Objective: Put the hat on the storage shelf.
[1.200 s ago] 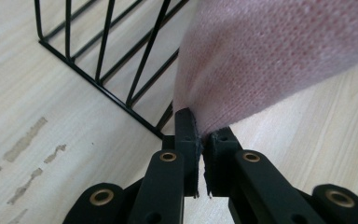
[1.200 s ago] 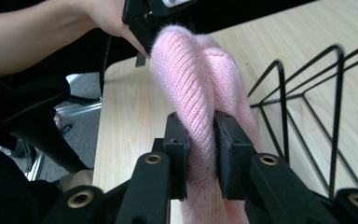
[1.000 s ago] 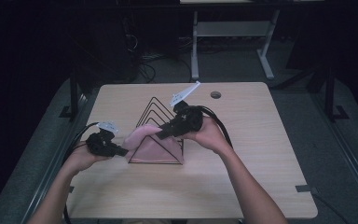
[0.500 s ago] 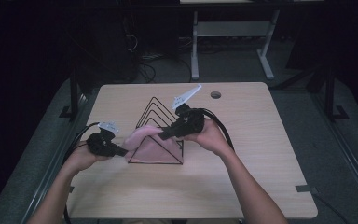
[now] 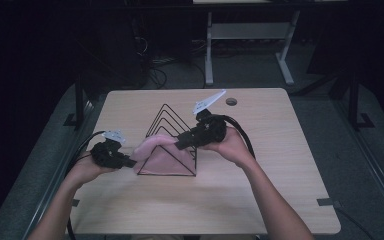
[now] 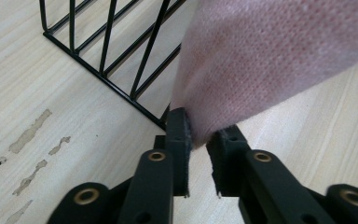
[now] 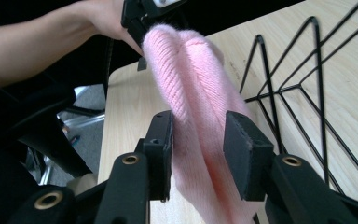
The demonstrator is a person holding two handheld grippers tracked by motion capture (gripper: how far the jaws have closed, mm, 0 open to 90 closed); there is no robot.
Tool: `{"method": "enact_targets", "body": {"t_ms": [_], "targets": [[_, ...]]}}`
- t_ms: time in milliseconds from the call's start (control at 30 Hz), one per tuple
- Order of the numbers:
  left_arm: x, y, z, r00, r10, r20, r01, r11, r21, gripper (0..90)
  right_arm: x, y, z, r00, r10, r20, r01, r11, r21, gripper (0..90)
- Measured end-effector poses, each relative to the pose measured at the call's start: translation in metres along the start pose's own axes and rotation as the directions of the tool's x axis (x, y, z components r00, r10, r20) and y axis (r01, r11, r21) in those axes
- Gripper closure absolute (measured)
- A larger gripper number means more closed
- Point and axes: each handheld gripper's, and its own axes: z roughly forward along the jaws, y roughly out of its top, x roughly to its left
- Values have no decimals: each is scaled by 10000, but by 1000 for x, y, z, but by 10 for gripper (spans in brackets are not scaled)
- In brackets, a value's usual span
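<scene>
A pink knitted cloth (image 5: 155,149) lies draped over the front of a black wire rack (image 5: 167,112) standing mid-table. My left gripper (image 5: 130,162) is at the cloth's left end. In the left gripper view, the cloth (image 6: 270,60) tapers to a tip between the pads of the left gripper (image 6: 199,135); the jaws have just been opening and a gap shows. My right gripper (image 5: 180,142) reaches over the rack's top. Its jaws (image 7: 198,140) straddle the folded cloth (image 7: 191,70) loosely, having just been opening. The rack (image 7: 307,93) is to their right.
The wooden table (image 5: 260,200) has a round cable hole (image 5: 231,101) at the back. Pale scuff marks (image 6: 28,135) mark the tabletop by the rack's corner (image 6: 107,46). A white desk frame (image 5: 250,35) stands on the dark floor behind. Cables trail from both grippers.
The right gripper has shifted slightly over the rack's top. The left hand has stayed put. The pink cloth remains draped across the rack's front between the two grippers.
</scene>
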Motion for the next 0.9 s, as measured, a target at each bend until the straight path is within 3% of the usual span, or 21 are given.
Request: {"method": "enact_targets", "body": {"t_ms": [200,300,500,633,900], "targets": [[1,-1,-8,9998,-127,142,133,9990,-424,676,-1,-1,-10,9999,73,109,-71,9999,-144,608],[1,-2,-12,9998,-189,0,189,9983,-558,602,-3,-4,-16,9994,232,270,-227,9996,-173,576],[1,-5,-16,9996,-269,-124,260,9973,-689,542,-11,-14,-30,9958,479,780,-463,9987,-225,498],[1,-7,-15,9992,-348,-188,335,9972,-670,509,-15,-23,-38,9900,663,1244,-633,9976,-279,443],[-1,-7,-20,9990,-357,-256,334,9961,-822,423,-21,-34,-53,9774,1186,1752,-1127,9927,-437,347]]}}
